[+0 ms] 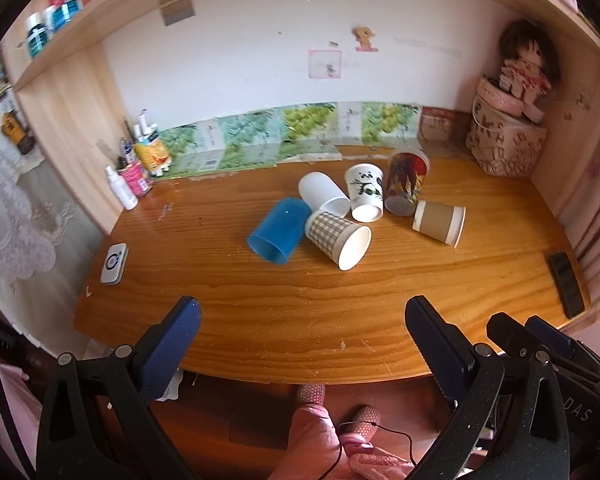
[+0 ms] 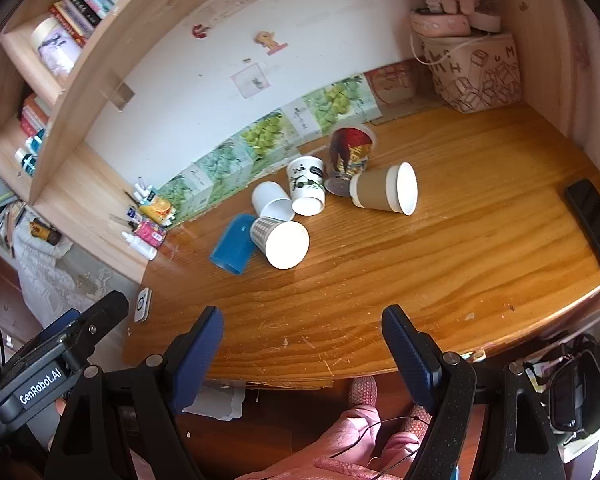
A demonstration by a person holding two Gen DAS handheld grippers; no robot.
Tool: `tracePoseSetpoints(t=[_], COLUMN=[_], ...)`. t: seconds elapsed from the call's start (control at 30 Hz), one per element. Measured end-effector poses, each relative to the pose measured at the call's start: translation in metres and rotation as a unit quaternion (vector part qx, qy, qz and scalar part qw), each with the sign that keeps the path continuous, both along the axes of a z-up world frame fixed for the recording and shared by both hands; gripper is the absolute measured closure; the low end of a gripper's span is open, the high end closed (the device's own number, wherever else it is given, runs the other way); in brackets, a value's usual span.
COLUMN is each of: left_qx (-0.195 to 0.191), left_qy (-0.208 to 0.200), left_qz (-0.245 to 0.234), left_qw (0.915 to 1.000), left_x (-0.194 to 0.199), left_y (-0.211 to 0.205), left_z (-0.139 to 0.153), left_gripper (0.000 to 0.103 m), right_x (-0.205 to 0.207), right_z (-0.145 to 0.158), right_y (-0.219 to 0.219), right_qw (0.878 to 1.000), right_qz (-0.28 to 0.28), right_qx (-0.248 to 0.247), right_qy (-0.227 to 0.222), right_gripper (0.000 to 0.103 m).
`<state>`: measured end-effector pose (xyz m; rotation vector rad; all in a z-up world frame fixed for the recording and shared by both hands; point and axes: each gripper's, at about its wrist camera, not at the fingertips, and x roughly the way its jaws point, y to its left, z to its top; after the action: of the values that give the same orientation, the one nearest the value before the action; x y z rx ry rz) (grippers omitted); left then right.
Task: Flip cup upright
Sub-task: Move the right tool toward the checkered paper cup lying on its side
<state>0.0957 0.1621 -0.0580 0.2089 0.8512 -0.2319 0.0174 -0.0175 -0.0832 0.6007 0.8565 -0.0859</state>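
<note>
Several cups lie on their sides in a cluster mid-desk: a blue cup [image 1: 278, 230] [image 2: 235, 244], a checked cup [image 1: 338, 238] [image 2: 280, 238], a plain white cup [image 1: 324, 194] [image 2: 272, 200], a panda-print cup [image 1: 365, 192] [image 2: 307, 186], a red patterned cup [image 1: 406, 182] [image 2: 350, 156] and a brown cup [image 1: 439, 222] [image 2: 384, 192]. My left gripper [image 1: 302, 312] and right gripper [image 2: 302, 320] are both open and empty, above the desk's near edge, well short of the cups.
A white device [image 1: 115, 263] [image 2: 142, 304] lies at the desk's left edge, a black phone [image 1: 566, 284] [image 2: 596, 224] at the right. Bottles and tubes [image 1: 136, 164] stand back left. A basket with a doll [image 1: 506, 140] [image 2: 474, 68] fills the back right corner. Shelves hang overhead.
</note>
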Motion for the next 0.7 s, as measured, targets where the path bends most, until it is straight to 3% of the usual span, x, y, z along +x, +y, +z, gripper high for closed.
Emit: tracePoseSetpoints(t=[0.27,0.4,0.7], left_qx=[0.015,0.037,0.078], left_qy=[0.039,0.034,-0.004], left_qz=[-0.068,-0.112,-0.227], left_qw=[0.9968,0.9925,0.9707], left_x=[0.039,0.056,0.095], left_y=[-0.012,-0.019,-0.030], left_z=[-0.019,-0.027,-0.032], left_gripper=[0.001,0.001,0.001], right_x=[0.016,0.030,0.063], right_z=[-0.016,-0.025,-0.043], right_y=[-0.007,-0.013,-0.012], right_qw=[0.998,0.993,0.982], right_qz=[-0.051,-0.086,-0.135], right_qx=[0.014,0.029,0.064], right_qy=[0.046,0.075,0.111], right_gripper=[0.021,0.021,0.021])
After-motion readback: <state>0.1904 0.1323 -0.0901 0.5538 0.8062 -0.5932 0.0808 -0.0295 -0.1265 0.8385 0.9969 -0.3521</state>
